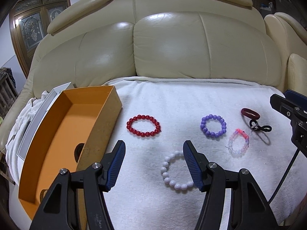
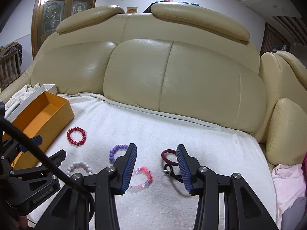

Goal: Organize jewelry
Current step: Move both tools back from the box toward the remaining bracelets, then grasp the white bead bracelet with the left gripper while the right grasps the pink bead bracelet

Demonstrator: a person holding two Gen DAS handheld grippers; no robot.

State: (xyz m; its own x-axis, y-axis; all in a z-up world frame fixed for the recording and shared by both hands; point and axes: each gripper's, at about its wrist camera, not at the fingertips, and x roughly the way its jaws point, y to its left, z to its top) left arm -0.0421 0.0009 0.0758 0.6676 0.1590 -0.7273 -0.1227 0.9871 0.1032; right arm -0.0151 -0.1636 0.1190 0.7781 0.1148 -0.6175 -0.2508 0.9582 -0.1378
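Several bracelets lie on a white towel [image 1: 191, 99] on a sofa: a red bead bracelet [image 1: 143, 126], a purple one [image 1: 213, 126], a white one [image 1: 173, 172], a pink clear one [image 1: 238, 142], a dark red band [image 1: 250, 113] and a black cord [image 1: 258, 127]. My left gripper [image 1: 154, 147] is open, just above the white bracelet. My right gripper [image 2: 156, 150] is open above the pink bracelet [image 2: 143, 178] and the dark red band [image 2: 168, 156]. An orange box [image 1: 63, 134] stands open at the left.
A white lid [image 1: 42, 113] and crumpled cloth lie left of the box. The cream sofa back [image 1: 172, 48] rises behind the towel. A pink cloth [image 2: 287, 184] lies at the right. A black cable [image 2: 48, 164] crosses the right wrist view.
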